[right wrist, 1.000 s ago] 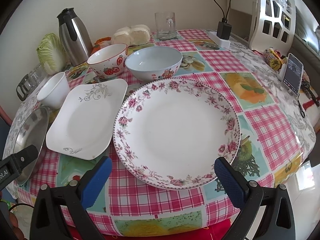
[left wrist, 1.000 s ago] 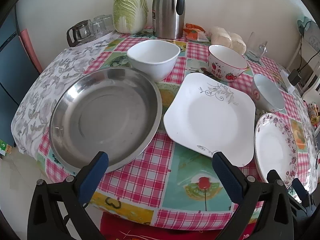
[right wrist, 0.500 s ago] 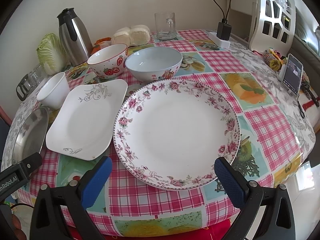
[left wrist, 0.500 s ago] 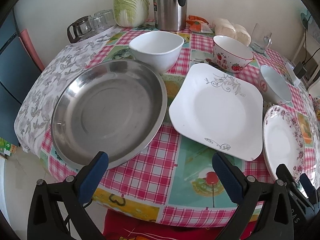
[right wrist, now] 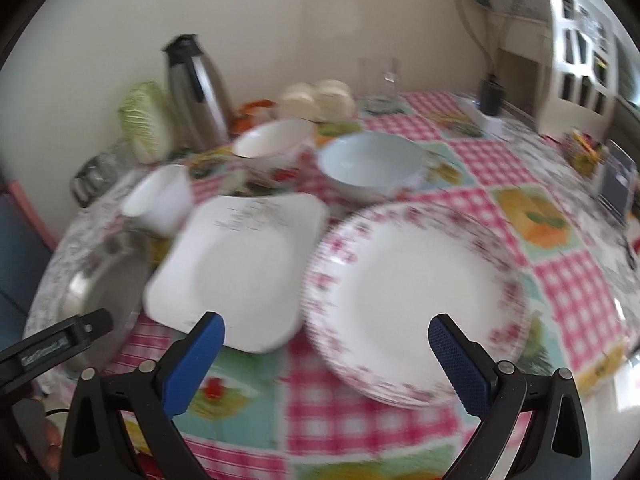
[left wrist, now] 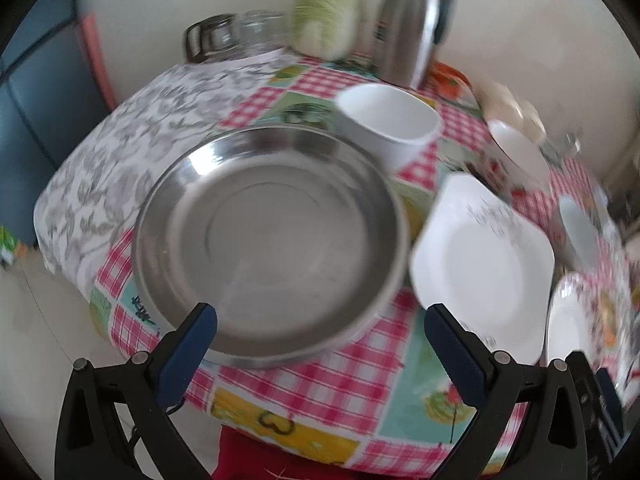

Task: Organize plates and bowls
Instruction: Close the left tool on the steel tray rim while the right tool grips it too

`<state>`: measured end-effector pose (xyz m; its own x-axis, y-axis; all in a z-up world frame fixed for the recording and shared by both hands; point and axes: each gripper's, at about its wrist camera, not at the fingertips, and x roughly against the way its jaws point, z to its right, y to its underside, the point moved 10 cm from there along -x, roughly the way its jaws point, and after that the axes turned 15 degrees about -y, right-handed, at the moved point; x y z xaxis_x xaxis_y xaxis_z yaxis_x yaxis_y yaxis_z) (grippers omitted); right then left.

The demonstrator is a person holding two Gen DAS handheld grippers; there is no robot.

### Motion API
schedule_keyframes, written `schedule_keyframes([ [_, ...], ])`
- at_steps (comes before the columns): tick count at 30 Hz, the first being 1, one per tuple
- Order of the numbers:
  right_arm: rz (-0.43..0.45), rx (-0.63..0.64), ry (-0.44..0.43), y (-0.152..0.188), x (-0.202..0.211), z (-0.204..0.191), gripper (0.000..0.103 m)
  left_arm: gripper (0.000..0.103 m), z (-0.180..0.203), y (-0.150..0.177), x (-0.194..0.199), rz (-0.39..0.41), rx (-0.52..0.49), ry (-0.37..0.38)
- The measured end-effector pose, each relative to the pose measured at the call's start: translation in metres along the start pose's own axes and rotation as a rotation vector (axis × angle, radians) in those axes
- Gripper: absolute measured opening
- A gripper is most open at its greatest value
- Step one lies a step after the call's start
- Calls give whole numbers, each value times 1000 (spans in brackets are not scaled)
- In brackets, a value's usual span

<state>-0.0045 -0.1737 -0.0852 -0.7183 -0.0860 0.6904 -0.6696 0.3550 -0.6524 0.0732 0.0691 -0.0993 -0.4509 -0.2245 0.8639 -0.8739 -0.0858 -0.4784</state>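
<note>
A round tabletop point(left wrist: 320, 384) under a pink-checked cloth fills my view, blurred. My left gripper point(left wrist: 320, 336) hangs released and empty at the near rim of the round stainless steel pan point(left wrist: 268, 240). My right gripper point(right wrist: 326, 338) is spread and empty over the near edges of the square white plate point(right wrist: 236, 272) and the round floral-rimmed plate point(right wrist: 416, 296).

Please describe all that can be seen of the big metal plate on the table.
The steel plate is round, shiny and shallow, with a raised rim and a flat bottom marked by faint rings. It is empty and lies flat on the checked tablecloth, near the table's front edge. The white bowl stands just behind it, the square white plate beside it. The open left gripper faces its near rim.
</note>
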Motion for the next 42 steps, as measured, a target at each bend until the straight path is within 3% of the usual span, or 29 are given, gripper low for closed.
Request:
schedule_keyframes([
  [8,18,91,-103,-11,-25,-54,103,103,-47,-13,-27,-32,123,-12],
  [13,8,77,-195,-11,-42,-76,103,103,-76,-16,-43,-55,220,-16],
  [17,-6,109,-242,-11,-58,-98,103,103,-95,-21,-54,-38,302,-16],
  [20,-8,161,-251,-12,-67,-117,103,103,-101,-24,-62,-24,322,-7],
  [25,-43,212,-250,-12,-89,-137,103,103,-99,-17,-81,-116,289,22],
  [29,-73,261,-248,-10,-104,-152,103,103,-106,-14,-90,-158,352,54],
  [35,-100,292,-286,-8,-121,-166,78,100,-110,-14,-100,-159,316,-11],
  [37,-109,304,-304,-8,-126,-170,72,89,-109,-16,-103,-154,294,-26],
  [42,-129,306,-312,-8,-139,-174,61,81,-110,-21,-106,-139,279,-39],
])
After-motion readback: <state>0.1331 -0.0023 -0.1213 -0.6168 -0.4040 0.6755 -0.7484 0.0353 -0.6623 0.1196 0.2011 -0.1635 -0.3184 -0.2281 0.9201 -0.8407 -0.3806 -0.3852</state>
